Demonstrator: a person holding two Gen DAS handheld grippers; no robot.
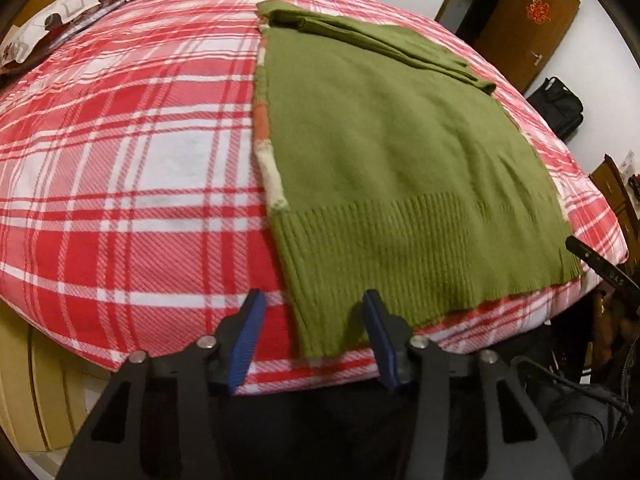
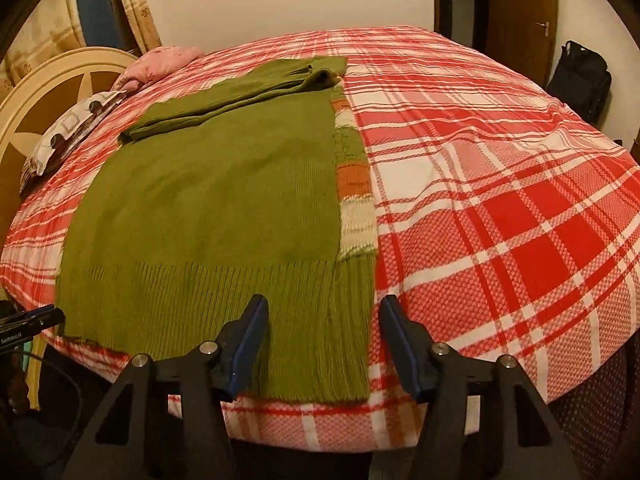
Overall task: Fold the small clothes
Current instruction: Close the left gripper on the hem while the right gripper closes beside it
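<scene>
A green knitted sweater point(image 1: 380, 152) lies flat on the red and white plaid bed point(image 1: 120, 160), its sides folded in and a sleeve laid across the far end. A striped orange and white edge shows along one side. My left gripper point(image 1: 314, 304) is open, above the hem's left corner. In the right wrist view the sweater point(image 2: 208, 208) lies on the bed point(image 2: 500, 200) and my right gripper point(image 2: 324, 308) is open above the hem's right corner. Each gripper's tip shows at the other view's edge point(image 1: 592, 258) point(image 2: 36, 320).
Pillows point(image 2: 80, 120) and a cream headboard point(image 2: 48, 84) are at the bed's head. A black bag point(image 2: 580, 80) stands on the floor by a brown door point(image 1: 528, 20). The bed's near edge drops off just under both grippers.
</scene>
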